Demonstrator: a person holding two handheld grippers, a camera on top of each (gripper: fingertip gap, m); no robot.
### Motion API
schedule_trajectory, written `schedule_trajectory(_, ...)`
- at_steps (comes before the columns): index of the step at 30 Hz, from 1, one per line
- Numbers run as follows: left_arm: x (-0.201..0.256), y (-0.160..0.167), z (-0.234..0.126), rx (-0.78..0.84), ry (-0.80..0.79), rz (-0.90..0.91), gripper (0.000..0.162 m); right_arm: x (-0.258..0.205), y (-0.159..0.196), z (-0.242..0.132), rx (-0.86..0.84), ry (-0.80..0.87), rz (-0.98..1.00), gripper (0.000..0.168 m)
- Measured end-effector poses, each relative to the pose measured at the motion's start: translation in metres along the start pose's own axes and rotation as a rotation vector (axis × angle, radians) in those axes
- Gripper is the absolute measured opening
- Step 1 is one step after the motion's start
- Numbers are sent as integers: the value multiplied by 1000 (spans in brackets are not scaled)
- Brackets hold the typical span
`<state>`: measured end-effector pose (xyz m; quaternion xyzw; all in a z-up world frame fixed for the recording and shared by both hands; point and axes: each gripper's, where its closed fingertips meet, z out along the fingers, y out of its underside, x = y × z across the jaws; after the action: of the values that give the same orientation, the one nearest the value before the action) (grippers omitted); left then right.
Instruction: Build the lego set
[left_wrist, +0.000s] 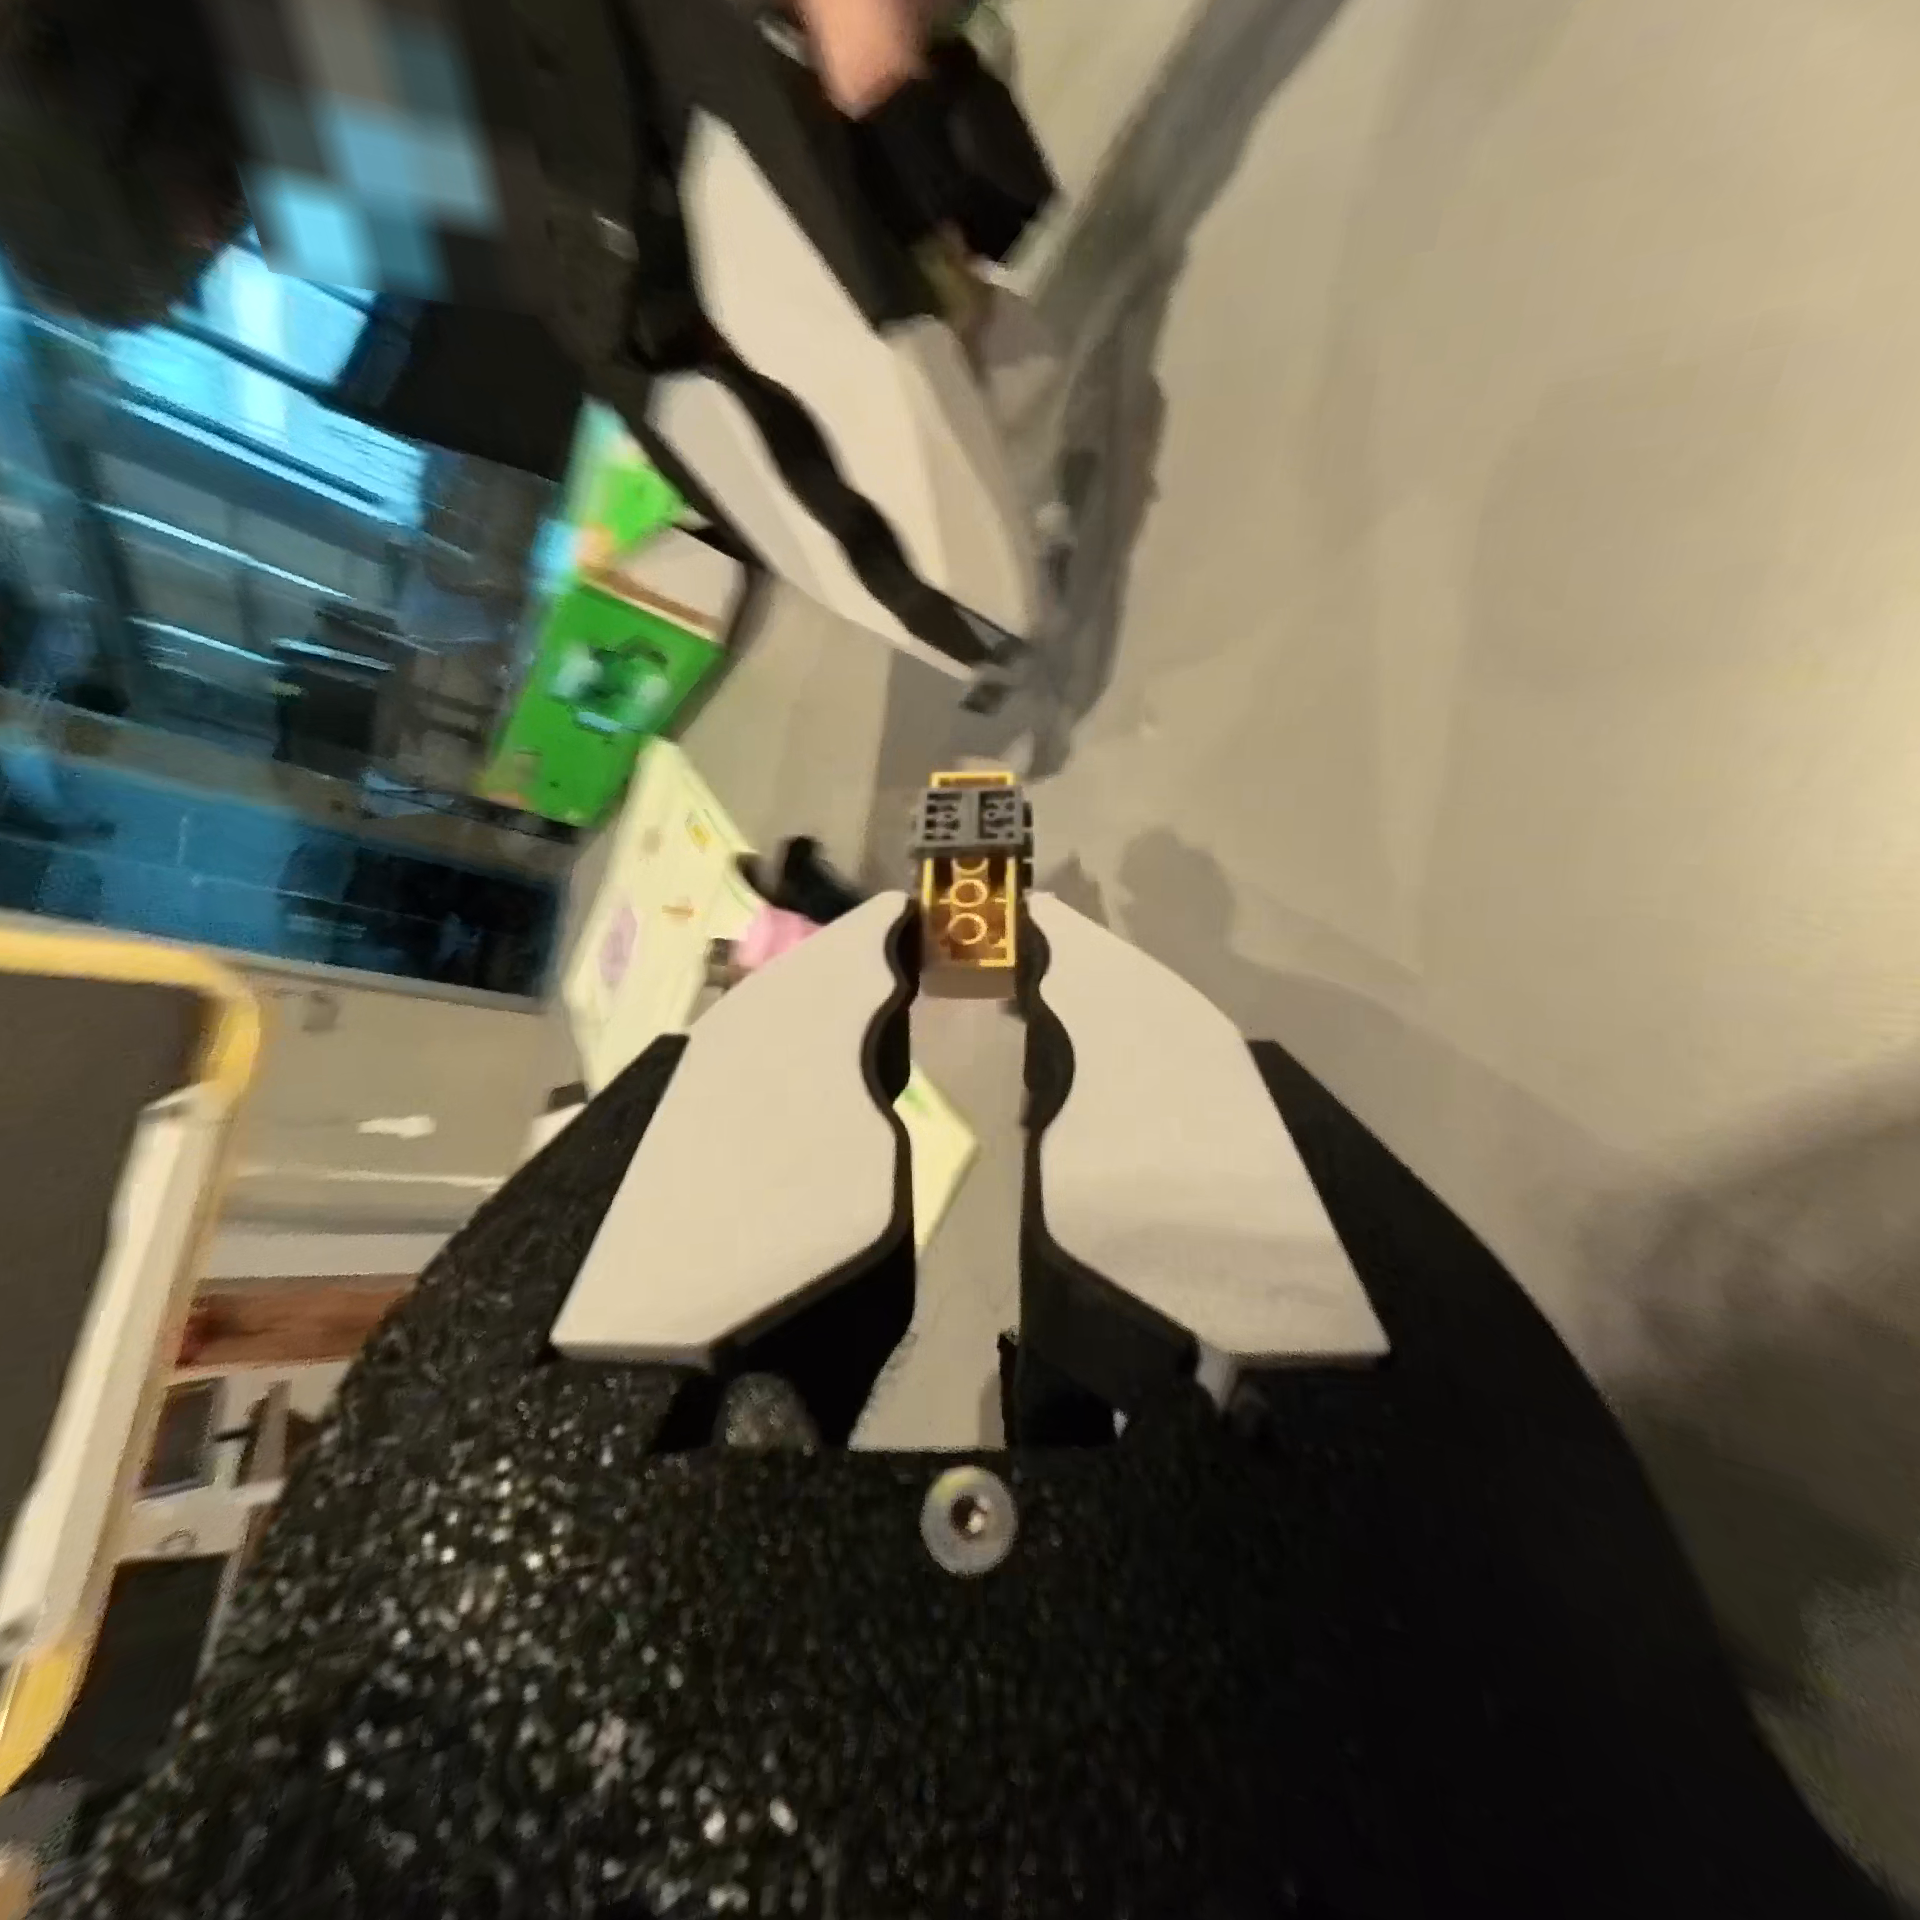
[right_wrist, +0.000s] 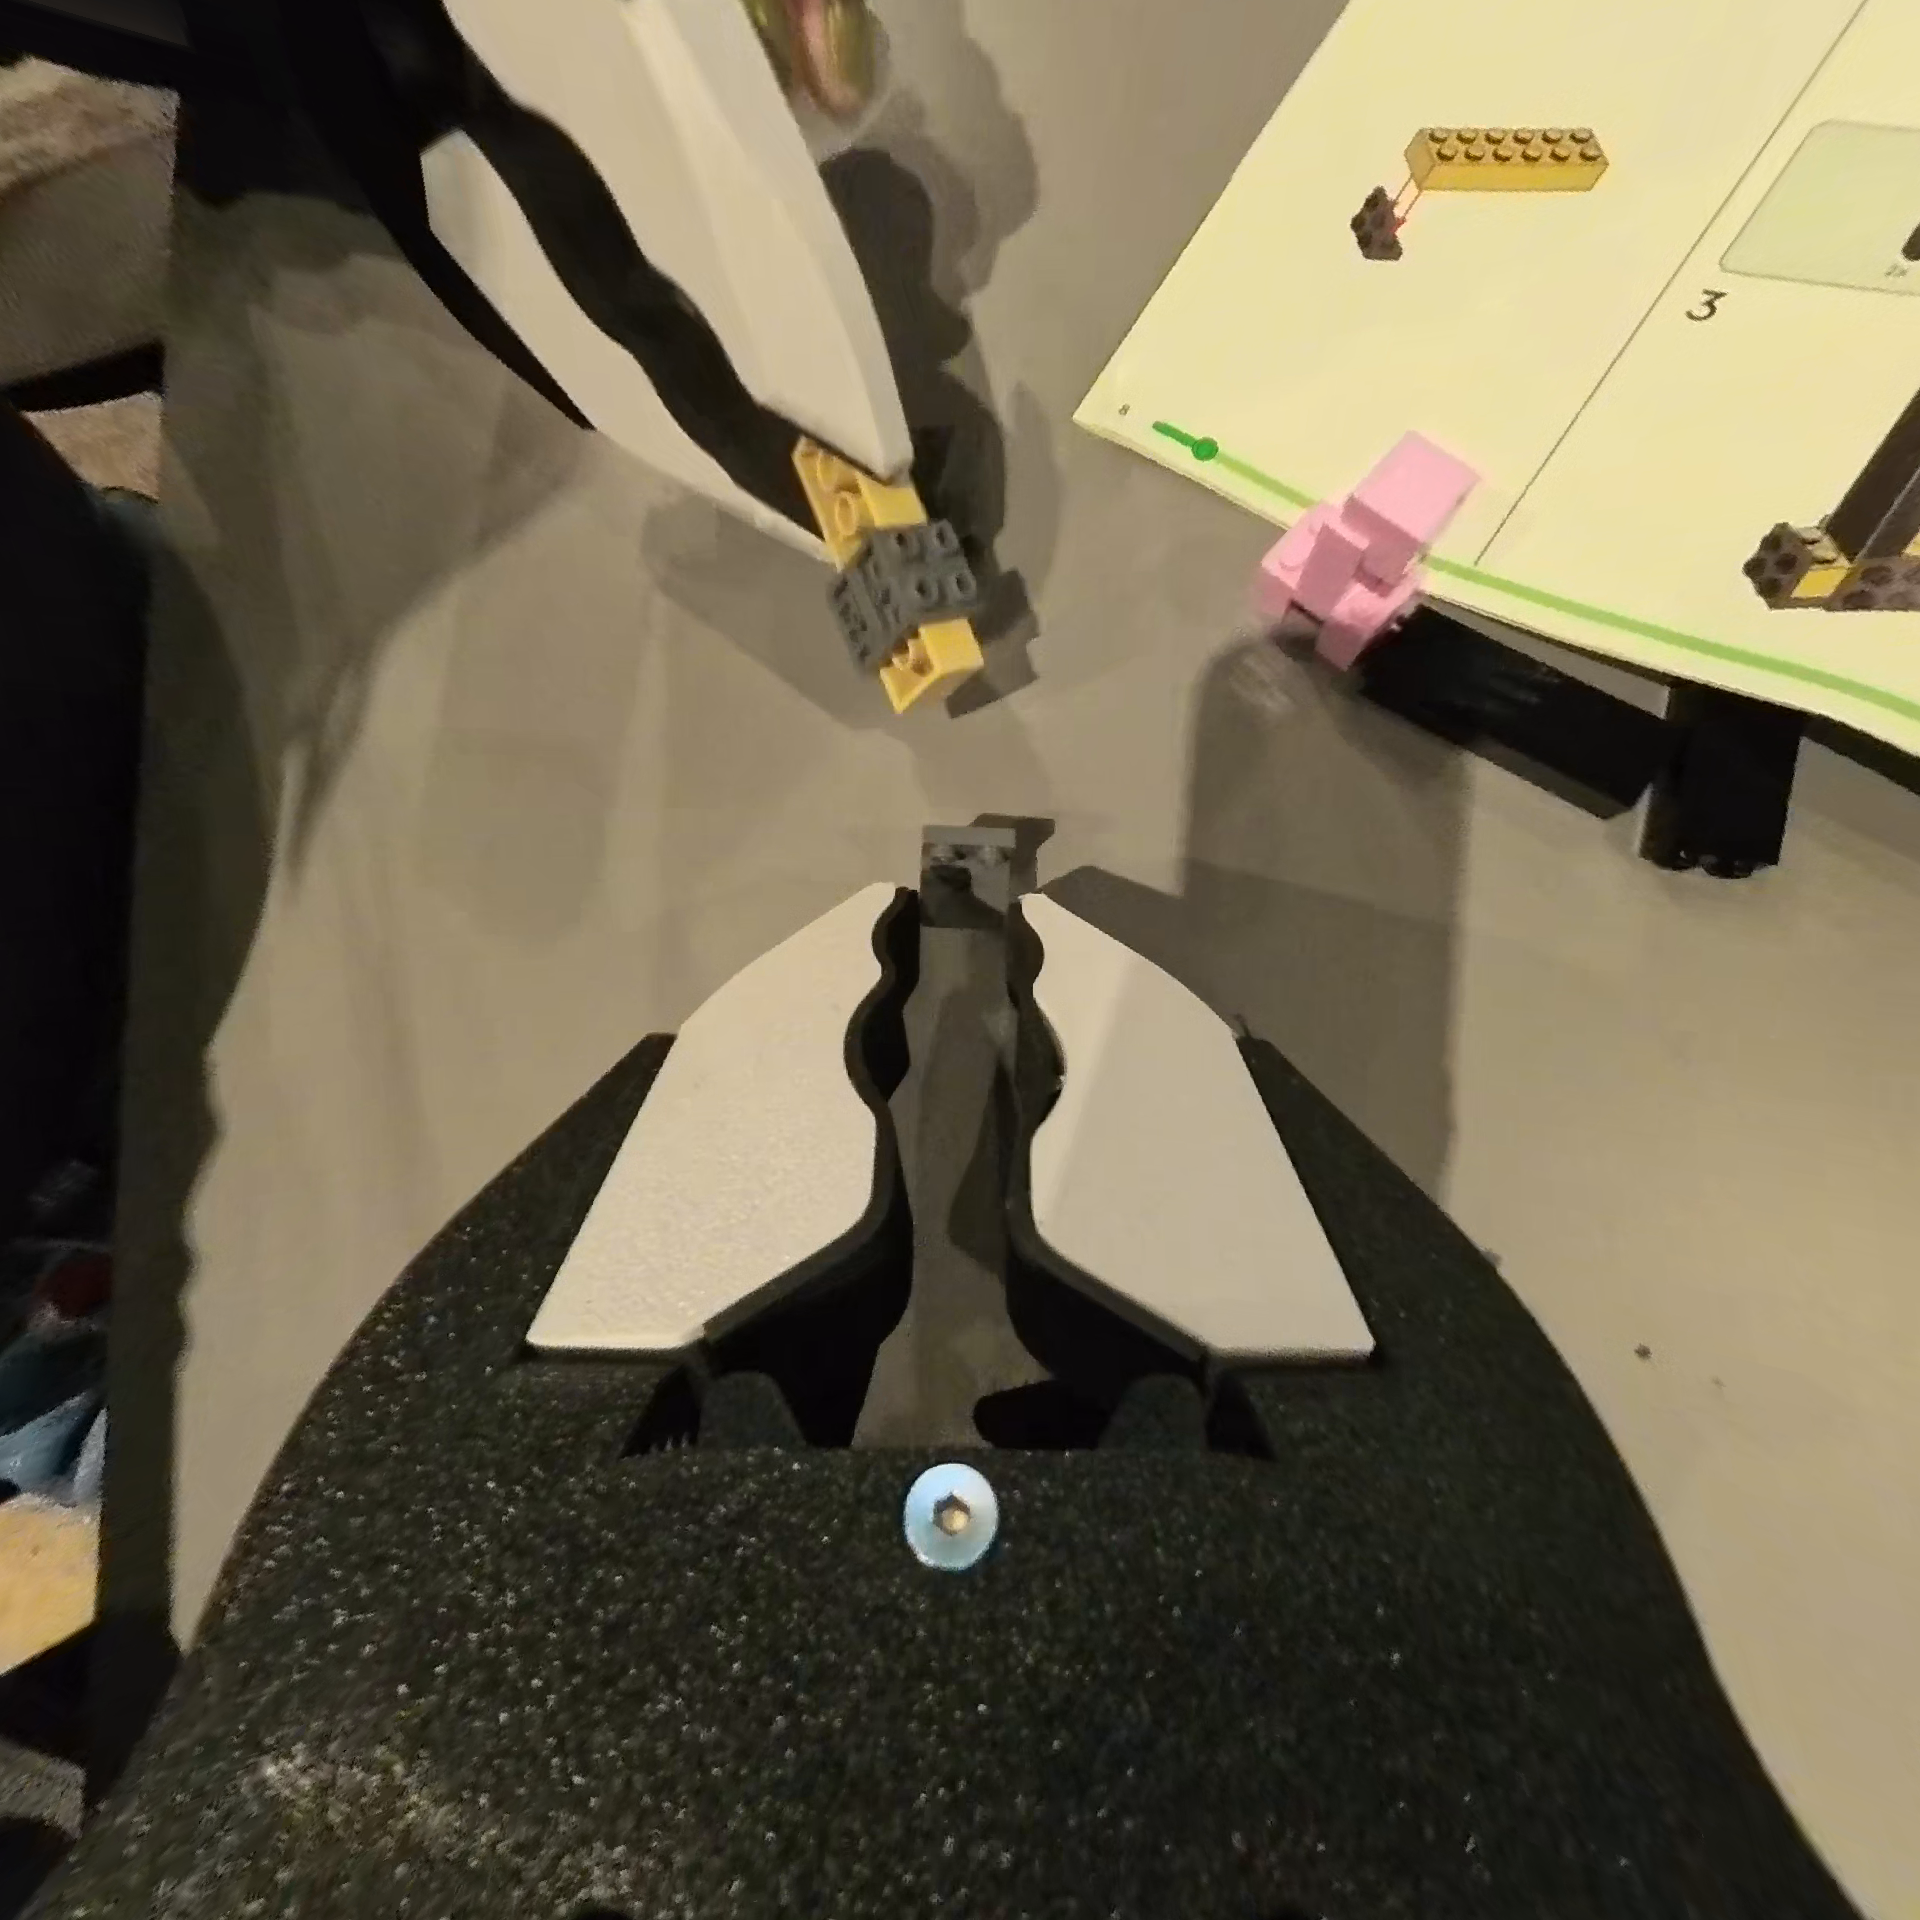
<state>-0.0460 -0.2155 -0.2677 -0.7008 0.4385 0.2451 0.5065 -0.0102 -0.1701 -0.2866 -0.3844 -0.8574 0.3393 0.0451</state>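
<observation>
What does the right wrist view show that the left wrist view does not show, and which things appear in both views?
Only the right wrist view shows the small dark grey piece held in the right gripper, the page drawings of the instruction booklet, and black bricks under its edge.

Only the left wrist view shows a green box and blurred shelving behind.

Both show the yellow brick with a grey piece on it held by the left gripper, the pink model and the grey table.
</observation>
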Motion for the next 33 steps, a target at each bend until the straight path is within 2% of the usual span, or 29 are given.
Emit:
schedule_trajectory(6, 17, -4, 10, -76, 126, 18, 16, 3, 6, -11, 32, 17, 38, 15)
schedule_trajectory(15, 19, 6, 13, -170, 120, 112, 20, -1, 1, -18, 96, -6, 35, 15)
schedule_trajectory(17, 19, 5, 10, -163, 137, 93, 27, -1, 1, -18, 97, -10, 29, 15)
schedule_trajectory(20, 13, 4, 2, -135, 167, 45, 51, -4, 0, -19, 107, -24, 21, 15)
schedule_trajectory(21, 10, 3, -1, -122, 175, 36, 55, -5, -1, -19, 115, -35, 15, 15)
schedule_trajectory(24, -2, -20, -6, 23, 182, 4, 41, -18, -8, -21, 153, -114, -9, 15)
schedule_trajectory(27, -6, -54, -5, 199, 243, -47, 41, -34, -13, -22, 179, -211, -40, 15)
schedule_trajectory(30, -7, -67, 2, 258, 270, -23, 37, -45, -14, -23, 183, -279, -48, 16)
schedule_trajectory(33, 0, -73, 7, 278, 310, 37, 25, -52, -13, -22, 179, -323, -51, 16)
